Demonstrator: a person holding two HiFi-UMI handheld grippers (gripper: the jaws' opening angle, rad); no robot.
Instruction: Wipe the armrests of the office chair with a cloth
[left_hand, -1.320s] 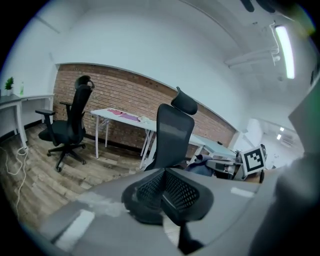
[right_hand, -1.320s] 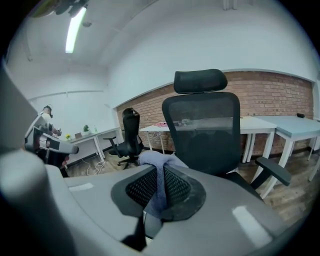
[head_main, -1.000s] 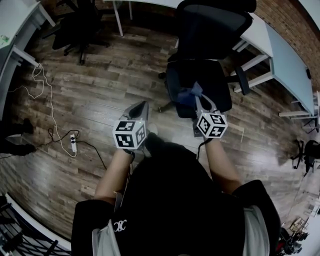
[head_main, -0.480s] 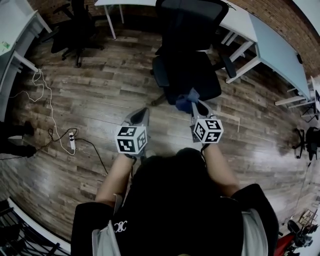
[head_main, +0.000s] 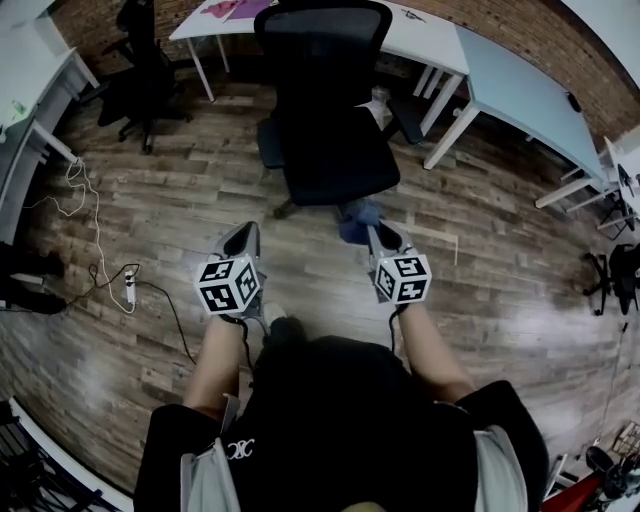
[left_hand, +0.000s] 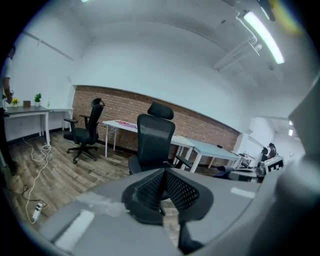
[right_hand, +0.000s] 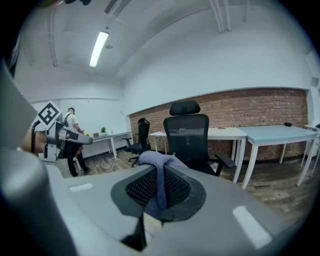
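My left tool (head_main: 243, 232) is clenched, nothing between its jaws. The office chair (head_main: 325, 130) stands just ahead, facing me, between both tools. My right tool (head_main: 376, 232) is clamped on the blue cloth (head_main: 357, 218), near the seat's front edge.
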